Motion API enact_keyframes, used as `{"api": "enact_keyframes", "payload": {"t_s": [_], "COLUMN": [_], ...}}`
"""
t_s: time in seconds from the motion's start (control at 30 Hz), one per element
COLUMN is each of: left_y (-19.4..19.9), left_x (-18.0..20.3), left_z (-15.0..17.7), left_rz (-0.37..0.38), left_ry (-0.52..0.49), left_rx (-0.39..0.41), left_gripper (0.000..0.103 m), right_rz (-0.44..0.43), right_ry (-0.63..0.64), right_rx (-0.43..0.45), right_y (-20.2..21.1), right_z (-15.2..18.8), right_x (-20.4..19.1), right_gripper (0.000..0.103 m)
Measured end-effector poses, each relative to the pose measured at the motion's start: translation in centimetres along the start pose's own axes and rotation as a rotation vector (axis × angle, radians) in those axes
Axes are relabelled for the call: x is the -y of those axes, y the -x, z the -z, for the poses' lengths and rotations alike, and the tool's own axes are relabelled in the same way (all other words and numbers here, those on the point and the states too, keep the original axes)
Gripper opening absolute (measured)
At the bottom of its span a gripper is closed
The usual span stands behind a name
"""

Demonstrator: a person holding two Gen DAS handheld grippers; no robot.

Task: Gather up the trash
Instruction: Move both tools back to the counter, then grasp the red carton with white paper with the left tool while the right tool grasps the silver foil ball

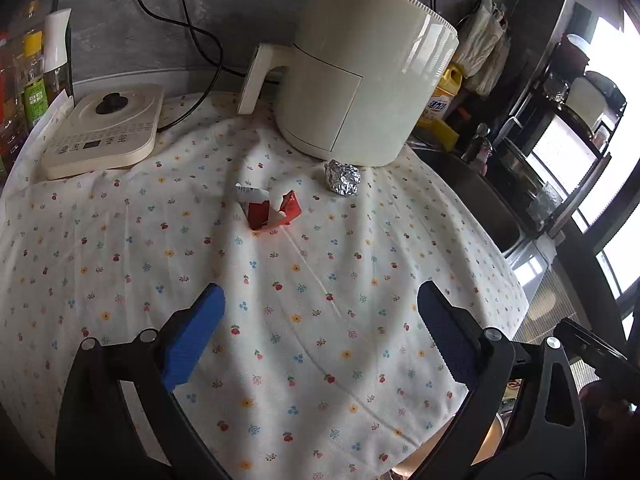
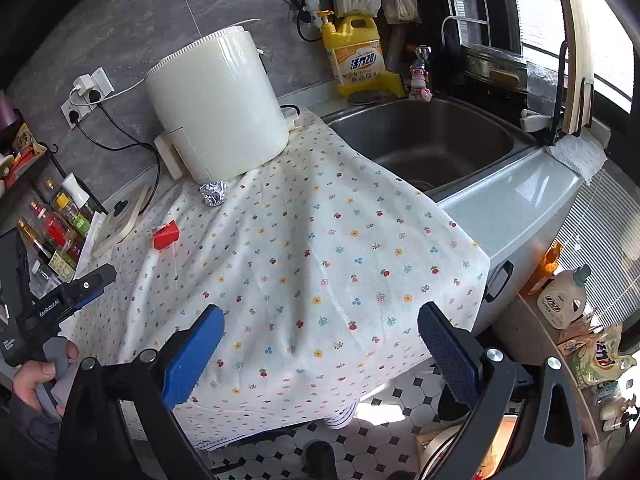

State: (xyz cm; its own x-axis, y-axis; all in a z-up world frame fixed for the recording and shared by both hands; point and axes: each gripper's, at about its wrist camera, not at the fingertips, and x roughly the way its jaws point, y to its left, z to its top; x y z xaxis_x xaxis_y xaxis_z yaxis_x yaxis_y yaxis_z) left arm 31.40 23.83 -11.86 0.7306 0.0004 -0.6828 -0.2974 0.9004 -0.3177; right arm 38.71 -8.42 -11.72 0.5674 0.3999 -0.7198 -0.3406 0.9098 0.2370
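A crumpled red and white carton point(image 1: 270, 210) lies on the flowered cloth point(image 1: 120, 248), seen small in the right wrist view point(image 2: 166, 234). A ball of silver foil point(image 1: 342, 178) lies by the foot of the cream air fryer point(image 1: 352, 76), and shows in the right wrist view point(image 2: 213, 192). My left gripper point(image 1: 320, 320) is open and empty, above the cloth well short of the carton. My right gripper point(image 2: 320, 340) is open and empty over the cloth's near edge. The left gripper's body point(image 2: 64, 300) shows at the left of the right wrist view.
A cream induction hob point(image 1: 104, 132) lies at the left with bottles point(image 1: 24, 80) behind it. A steel sink point(image 2: 424, 140) is to the right of the cloth, a yellow detergent jug point(image 2: 356, 56) behind it. Cables run along the grey wall. Tiled floor point(image 2: 380, 432) lies below.
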Motion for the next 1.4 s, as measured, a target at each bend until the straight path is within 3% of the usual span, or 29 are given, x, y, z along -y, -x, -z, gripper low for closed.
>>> {"api": "enact_keyframes", "payload": {"t_s": [0.3,0.57,0.77,0.97,1.07,1.13,1.2,1.4], "left_y": [-3.9,-7.9,-10.8,-12.8,-13.0,-12.9,-12.5,-10.4], "left_x": [-4.0,-4.9,-5.3,-4.4,-4.1,-4.2,-4.9,-6.9], "left_z": [-3.4,-5.2,-6.1,-6.5,-6.7,-6.9,-7.3,-8.1], "left_rz": [0.042,0.054,0.023,-0.017,-0.027,-0.011,-0.009,-0.016], "left_ry": [-0.053,-0.107,-0.106,-0.166,-0.178,-0.167,-0.131,-0.040], "left_rx": [-0.053,-0.109,-0.148,-0.160,-0.151,-0.150,-0.148,-0.108], "left_gripper": [0.096,0.096,0.096,0.095,0.082,0.057,0.047,0.041], "right_rz": [0.054,0.105,0.148,0.157,0.152,0.147,0.131,0.054], "right_ry": [-0.040,-0.084,-0.073,-0.056,-0.047,-0.039,-0.028,0.034], "right_rx": [0.014,0.034,0.016,0.010,-0.001,-0.008,-0.016,-0.044], "right_y": [-2.7,-3.1,-3.8,-4.7,-5.6,-6.4,-7.4,-11.2], "right_z": [-1.1,-2.0,-2.3,-3.0,-3.6,-4.0,-4.7,-7.1], "right_x": [-3.8,-6.4,-7.0,-7.8,-7.9,-8.0,-8.2,-10.0], "right_gripper": [0.095,0.095,0.095,0.095,0.095,0.095,0.095,0.095]}}
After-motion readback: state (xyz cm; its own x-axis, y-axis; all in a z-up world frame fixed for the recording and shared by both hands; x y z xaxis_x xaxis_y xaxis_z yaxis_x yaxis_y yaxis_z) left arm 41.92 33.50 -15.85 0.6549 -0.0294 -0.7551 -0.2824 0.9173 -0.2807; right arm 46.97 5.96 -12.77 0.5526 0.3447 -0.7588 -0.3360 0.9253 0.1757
